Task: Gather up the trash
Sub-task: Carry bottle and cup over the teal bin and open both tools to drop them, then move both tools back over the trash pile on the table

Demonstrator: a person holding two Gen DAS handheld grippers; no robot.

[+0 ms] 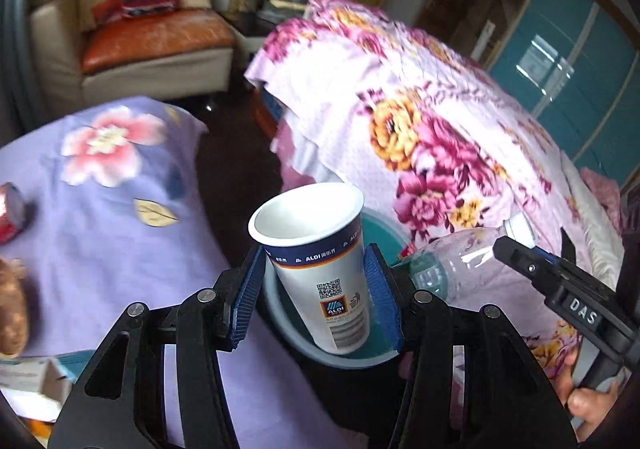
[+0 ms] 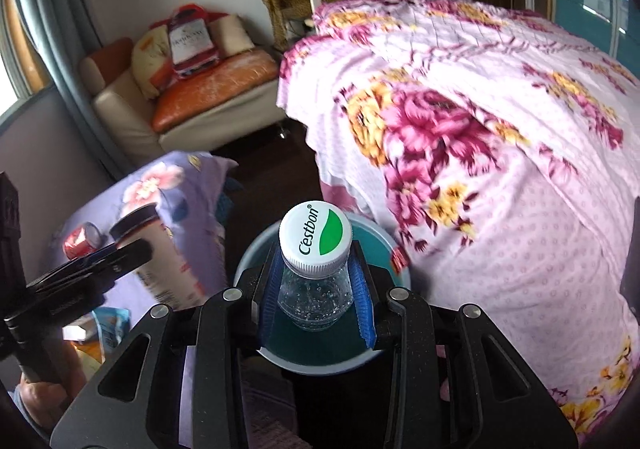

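Blue-padded left fingers [image 1: 316, 289] clamp a paper cup [image 1: 320, 265]; right fingers [image 2: 316, 289] clamp a plastic bottle [image 2: 314, 281].

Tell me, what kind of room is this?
Likely a lived-in bedroom: a bed under a floral quilt, a worn armchair piled with cushions, and a teal wardrobe along the wall.

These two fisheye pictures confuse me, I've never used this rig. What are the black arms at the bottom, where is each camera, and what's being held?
No robot here: a person holds a two-finger tool in each hand, with a camera on each looking along its fingers. The left view shows the left tool gripping a paper cup. The right view shows the right tool gripping a capped water bottle. Both hang over a teal bin standing between two beds. On the purple bedspread lies a red can, with some packets near the edge.
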